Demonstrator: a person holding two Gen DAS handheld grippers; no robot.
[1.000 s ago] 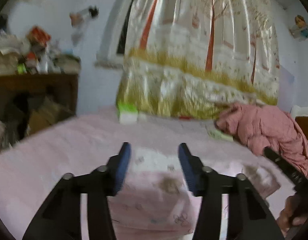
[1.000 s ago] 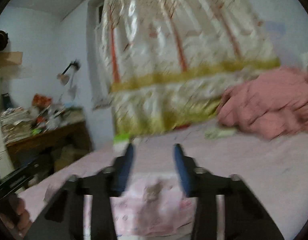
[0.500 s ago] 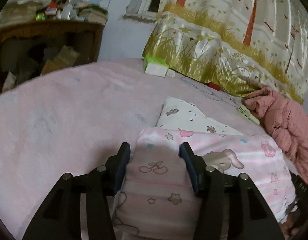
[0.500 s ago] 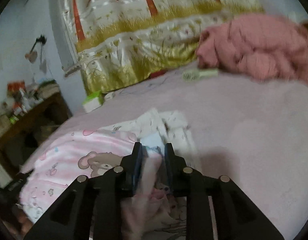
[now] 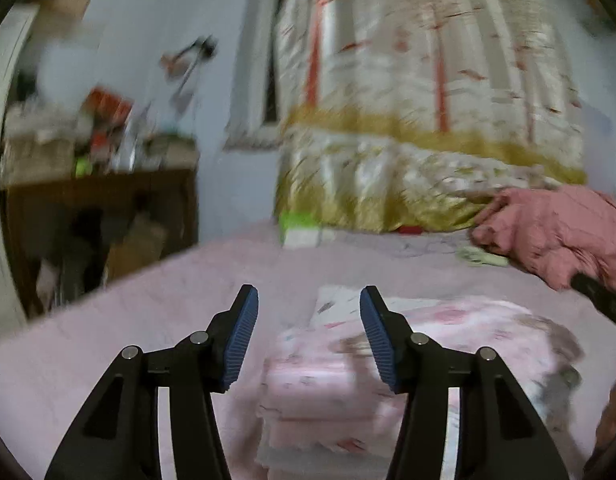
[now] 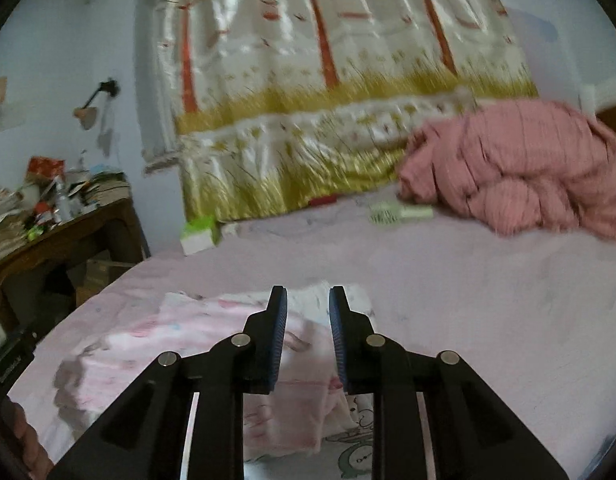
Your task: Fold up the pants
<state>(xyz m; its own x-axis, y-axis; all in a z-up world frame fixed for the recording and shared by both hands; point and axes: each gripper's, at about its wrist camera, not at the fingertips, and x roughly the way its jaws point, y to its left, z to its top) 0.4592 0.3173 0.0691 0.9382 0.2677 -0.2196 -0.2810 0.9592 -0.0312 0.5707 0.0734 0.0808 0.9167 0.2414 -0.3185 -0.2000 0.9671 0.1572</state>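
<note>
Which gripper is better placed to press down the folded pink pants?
Left, probably. The left gripper hangs open over the thick folded end of the pink pants; the right gripper, narrower and empty, sits above their far edge.

Both wrist views look low across the bed (image 5: 108,340) toward the curtain (image 6: 327,80).
</note>
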